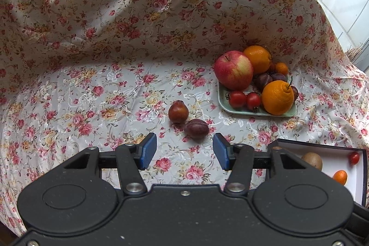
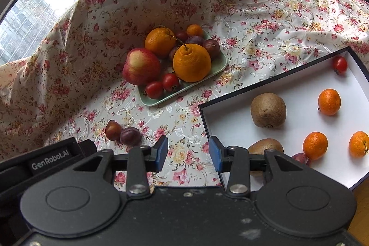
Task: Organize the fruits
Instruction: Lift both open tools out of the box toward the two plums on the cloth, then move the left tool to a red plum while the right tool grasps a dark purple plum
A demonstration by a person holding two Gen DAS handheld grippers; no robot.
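On the flowered cloth (image 1: 92, 84), two loose plums lie touching each other: a reddish plum (image 1: 178, 112) at left and a purple plum (image 1: 196, 128) just right of it and nearer. The left gripper (image 1: 184, 151) hangs just short of the purple one, its blue pads wide apart and holding nothing. Farther right and back, a pale green tray (image 1: 256, 111) carries an apple (image 1: 233, 70), two big oranges, cherry tomatoes and dark plums. Right again, the right gripper (image 2: 188, 152) hovers over the cloth by the near-left corner of a white box (image 2: 299, 89), jaws parted and empty. The box holds two kiwis, three mandarins, a tomato and a plum.
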